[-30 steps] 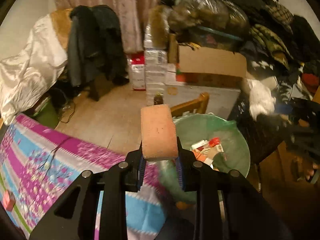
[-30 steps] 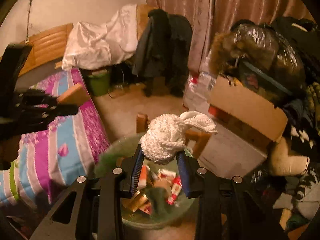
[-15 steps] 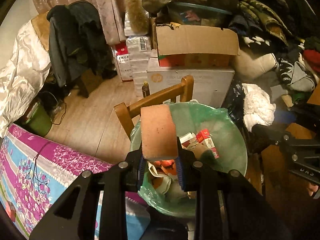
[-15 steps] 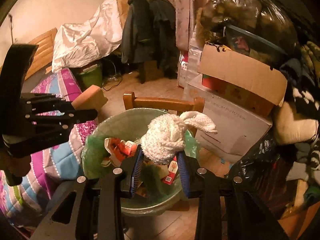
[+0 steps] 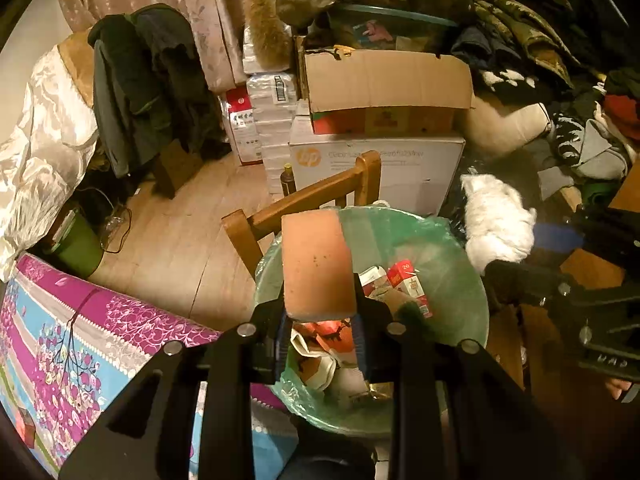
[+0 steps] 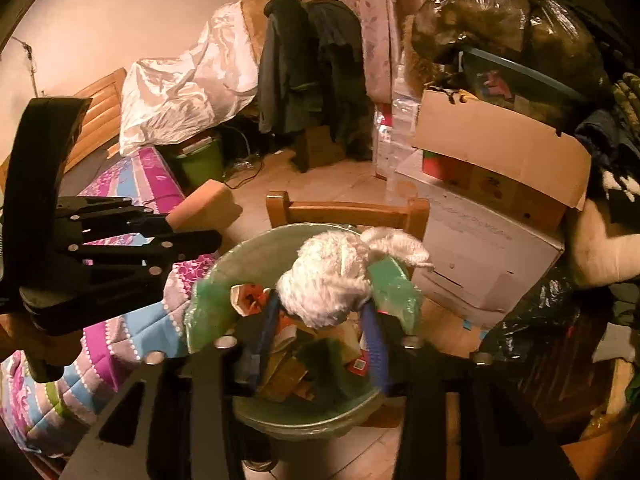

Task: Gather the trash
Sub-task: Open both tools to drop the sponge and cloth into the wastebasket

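Observation:
A trash bin with a green liner (image 5: pixel 452 280) (image 6: pixel 256 252) holds several cartons and wrappers. My left gripper (image 5: pixel 320 332) is shut on an orange sponge block (image 5: pixel 316 264) and holds it over the bin's left side; it also shows in the right wrist view (image 6: pixel 204 206). My right gripper (image 6: pixel 320 328) has opened, its jaws now wider than the white fluffy cloth (image 6: pixel 328 280), which is over the bin between the blue pads; the cloth also shows in the left wrist view (image 5: pixel 496 228).
A wooden chair back (image 5: pixel 304 200) stands right behind the bin. A bed with a purple and blue cover (image 5: pixel 80 340) is at the left. Cardboard boxes (image 5: pixel 384 92) and piled clothes (image 5: pixel 560 80) are behind and right. A green pail (image 5: pixel 78 244) sits on the wood floor.
Both grippers have moved in over the bin. The right gripper's jaws have spread apart around the white cloth. The left gripper still grips the sponge.

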### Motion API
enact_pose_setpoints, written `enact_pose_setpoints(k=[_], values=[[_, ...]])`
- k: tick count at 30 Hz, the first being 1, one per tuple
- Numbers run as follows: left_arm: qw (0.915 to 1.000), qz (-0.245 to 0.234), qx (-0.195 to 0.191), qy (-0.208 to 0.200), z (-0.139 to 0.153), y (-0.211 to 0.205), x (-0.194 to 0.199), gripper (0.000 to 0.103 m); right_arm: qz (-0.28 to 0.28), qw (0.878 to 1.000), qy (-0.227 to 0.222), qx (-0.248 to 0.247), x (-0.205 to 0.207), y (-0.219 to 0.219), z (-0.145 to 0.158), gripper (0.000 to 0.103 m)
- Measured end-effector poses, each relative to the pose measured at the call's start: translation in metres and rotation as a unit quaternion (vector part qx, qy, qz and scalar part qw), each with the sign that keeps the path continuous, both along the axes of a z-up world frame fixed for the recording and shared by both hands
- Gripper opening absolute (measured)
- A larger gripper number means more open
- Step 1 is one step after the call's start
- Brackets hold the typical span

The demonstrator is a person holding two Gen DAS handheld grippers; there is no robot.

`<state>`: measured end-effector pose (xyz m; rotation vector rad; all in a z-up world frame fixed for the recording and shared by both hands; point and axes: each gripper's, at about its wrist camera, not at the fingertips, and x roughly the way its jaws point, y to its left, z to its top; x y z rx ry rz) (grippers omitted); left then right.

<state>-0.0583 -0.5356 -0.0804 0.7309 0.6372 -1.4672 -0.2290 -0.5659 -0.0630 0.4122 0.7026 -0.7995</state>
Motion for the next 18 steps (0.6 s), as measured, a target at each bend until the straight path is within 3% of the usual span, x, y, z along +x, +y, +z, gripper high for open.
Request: enact_pose_setpoints(k=[2,6,18], values=[[1.0000,-0.002,0.009,0.004,-0.001,-0.002,0.000,0.026,-0.002,1.000,-0.008,0.000,-0.002,-0.001,0.002,0.051],[0.9998,0.003,0.009,0.019,-0.002,-0.001,0.004,0.041,-0.012,1.000,-0.015,0.001,-0.007,-0.003,0.003,0.051],[0.9982,0.010,0.001,0.059,0.003,0.005,0.017,0.041,-0.023,0.999,-0.032,0.005,-0.014,-0.006,0.008,0.051]])
